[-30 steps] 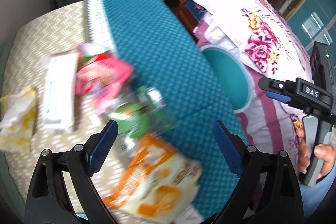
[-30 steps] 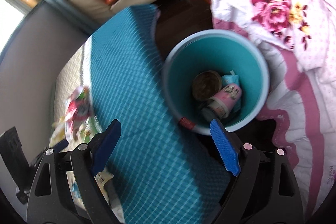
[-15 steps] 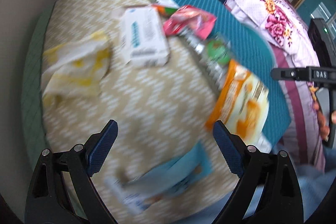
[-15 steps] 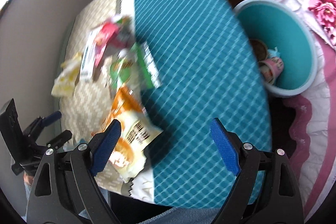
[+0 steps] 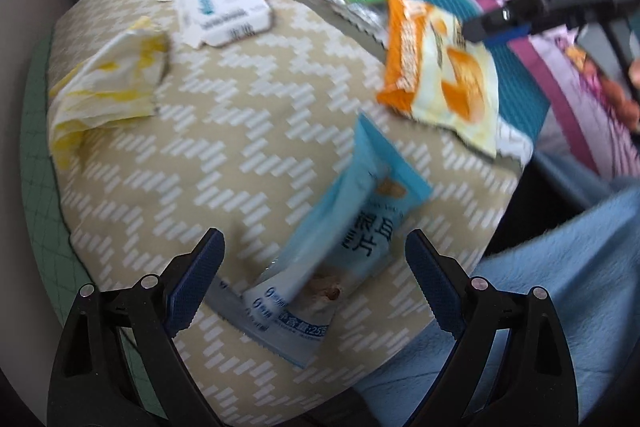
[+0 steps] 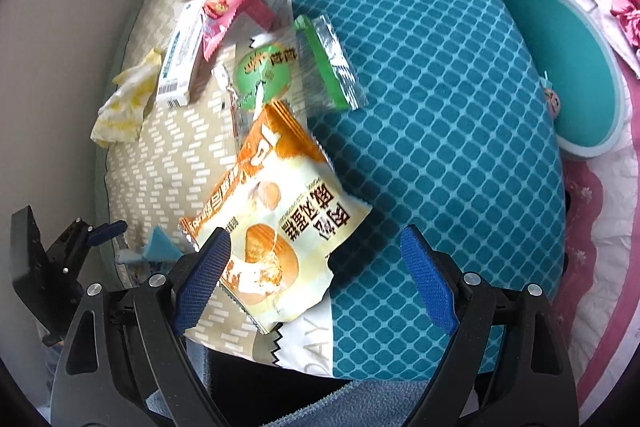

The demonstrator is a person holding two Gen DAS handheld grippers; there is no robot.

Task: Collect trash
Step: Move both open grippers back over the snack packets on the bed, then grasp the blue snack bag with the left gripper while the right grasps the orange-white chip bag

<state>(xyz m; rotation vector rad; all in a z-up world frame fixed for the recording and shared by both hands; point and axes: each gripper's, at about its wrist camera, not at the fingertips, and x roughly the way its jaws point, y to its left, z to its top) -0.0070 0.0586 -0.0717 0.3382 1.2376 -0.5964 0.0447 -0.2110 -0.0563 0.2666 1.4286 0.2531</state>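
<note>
- The left gripper (image 5: 314, 259) is being held wide open above the beige zigzag cloth (image 5: 248, 131), nothing being gripped between its blue pads.
- A light blue wrapper (image 5: 344, 235) is being framed between those pads, its long axis slanting from lower left to upper right, one end raised off the cloth.
- The right gripper (image 6: 316, 259) is being held open too, over the orange-and-white snack bag (image 6: 280, 223).
- That bag is being shown lying flat across the seam with the teal cloth (image 6: 432, 99), orange end pointing away.
- A teal bin (image 6: 560, 67) is being seen beyond the table's right edge.
</note>
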